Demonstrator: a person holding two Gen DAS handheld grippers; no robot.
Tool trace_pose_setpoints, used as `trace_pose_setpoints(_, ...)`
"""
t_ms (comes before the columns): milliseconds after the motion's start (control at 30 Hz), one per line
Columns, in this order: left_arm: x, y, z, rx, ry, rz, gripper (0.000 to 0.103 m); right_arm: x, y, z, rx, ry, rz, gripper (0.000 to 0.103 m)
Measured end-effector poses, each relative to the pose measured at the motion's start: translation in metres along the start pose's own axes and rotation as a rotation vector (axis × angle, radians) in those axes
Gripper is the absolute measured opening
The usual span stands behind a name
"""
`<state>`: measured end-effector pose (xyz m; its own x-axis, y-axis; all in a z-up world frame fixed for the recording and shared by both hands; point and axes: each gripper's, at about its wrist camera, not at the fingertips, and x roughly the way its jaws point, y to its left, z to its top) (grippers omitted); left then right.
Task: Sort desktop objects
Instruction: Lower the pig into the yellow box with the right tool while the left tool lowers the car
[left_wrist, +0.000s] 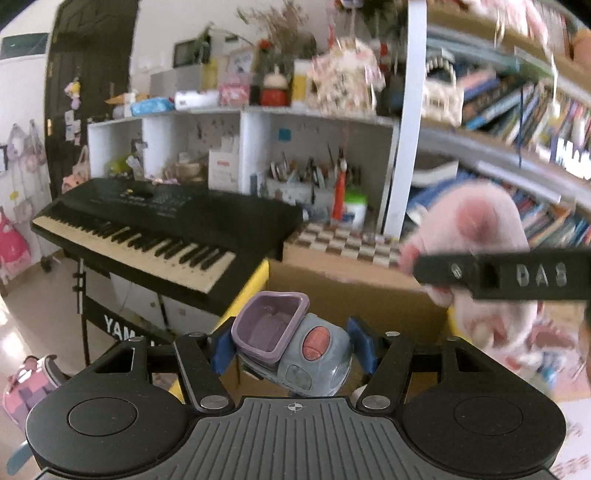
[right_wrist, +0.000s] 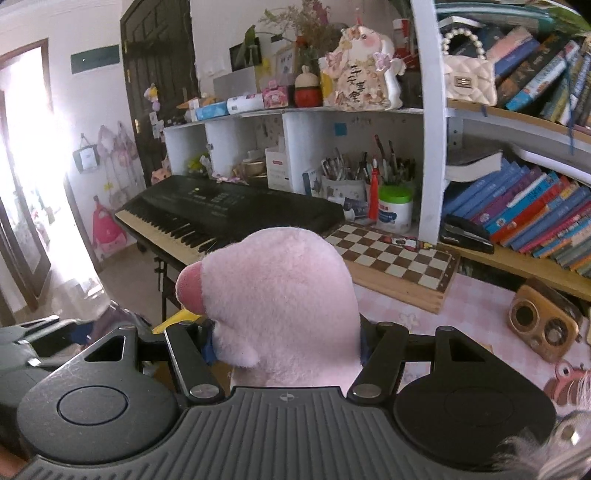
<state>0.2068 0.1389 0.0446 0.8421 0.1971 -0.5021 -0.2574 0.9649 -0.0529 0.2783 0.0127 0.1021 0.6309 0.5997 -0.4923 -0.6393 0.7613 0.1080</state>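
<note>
Now we carried both toys: our left tool (left_wrist: 293, 349) squeezed the grey plastic toy car with a purple bucket (left_wrist: 291, 350), our right tool (right_wrist: 286, 339) squeezed the fluffy pink plush toy (right_wrist: 280, 295). Next, we thought, each needed dropping in its proper place.

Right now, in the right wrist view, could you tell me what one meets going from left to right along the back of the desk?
Black keyboard → chessboard → black stapler → wooden radio.

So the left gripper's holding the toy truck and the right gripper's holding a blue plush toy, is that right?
Not quite: the plush toy in the right gripper is pink, not blue, as the right wrist view shows. The left gripper does hold the toy truck.
</note>
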Motion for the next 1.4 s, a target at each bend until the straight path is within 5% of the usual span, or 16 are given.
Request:
trace_pose_setpoints(633,0.075,-0.004,-0.029,0.105,0.294,-0.009,0.063,0.142,0.028,-0.019,-0.201,0.352,0.103,0.062)
trace_pose_setpoints(1133,0.064,-0.014,-0.042,0.074,0.315,-0.027,0.063,0.185,0.053,-0.035,-0.295,0.510,0.163,0.064)
trace_pose_setpoints(1400,0.055,-0.016,-0.041,0.096,0.250,-0.006,0.072,0.180,0.049,-0.034,-0.263,0.489,0.162,0.074)
